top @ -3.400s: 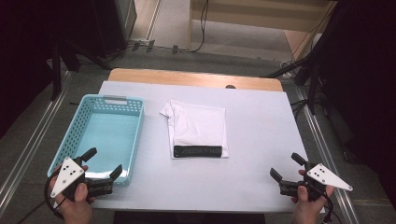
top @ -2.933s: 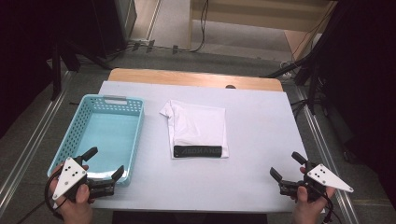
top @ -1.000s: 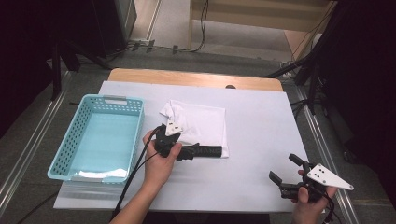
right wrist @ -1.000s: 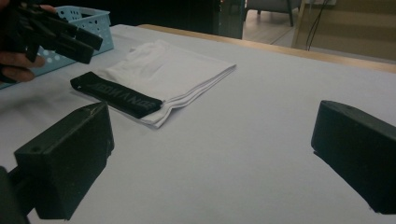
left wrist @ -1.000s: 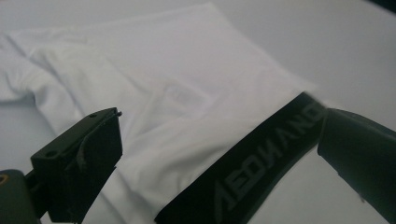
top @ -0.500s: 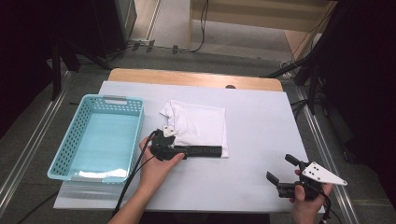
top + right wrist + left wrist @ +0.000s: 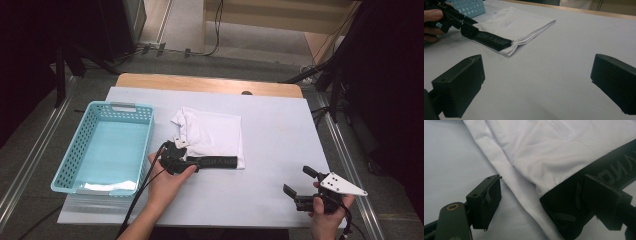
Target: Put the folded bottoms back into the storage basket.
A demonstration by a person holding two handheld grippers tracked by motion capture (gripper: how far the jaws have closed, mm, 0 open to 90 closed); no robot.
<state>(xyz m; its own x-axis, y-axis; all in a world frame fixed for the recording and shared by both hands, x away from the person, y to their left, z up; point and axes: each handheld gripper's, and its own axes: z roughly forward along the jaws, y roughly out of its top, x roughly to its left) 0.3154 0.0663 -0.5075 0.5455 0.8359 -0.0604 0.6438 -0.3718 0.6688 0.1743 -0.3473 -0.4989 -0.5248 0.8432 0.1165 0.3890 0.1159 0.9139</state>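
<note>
White folded garment, soft, light, floppy, lies mid-bench beside the basket. I'd pinch its black waistband: left gripper jaws straddle that corner, just closing, not yet pressing. Right gripper spread, idle.

Your left gripper lies low at the near left corner of the folded white garment, jaws just closing around its black waistband. Teal basket sits just left of your hand. Your right gripper hovers well apart, near the table's right front corner, jaws spread.
</note>
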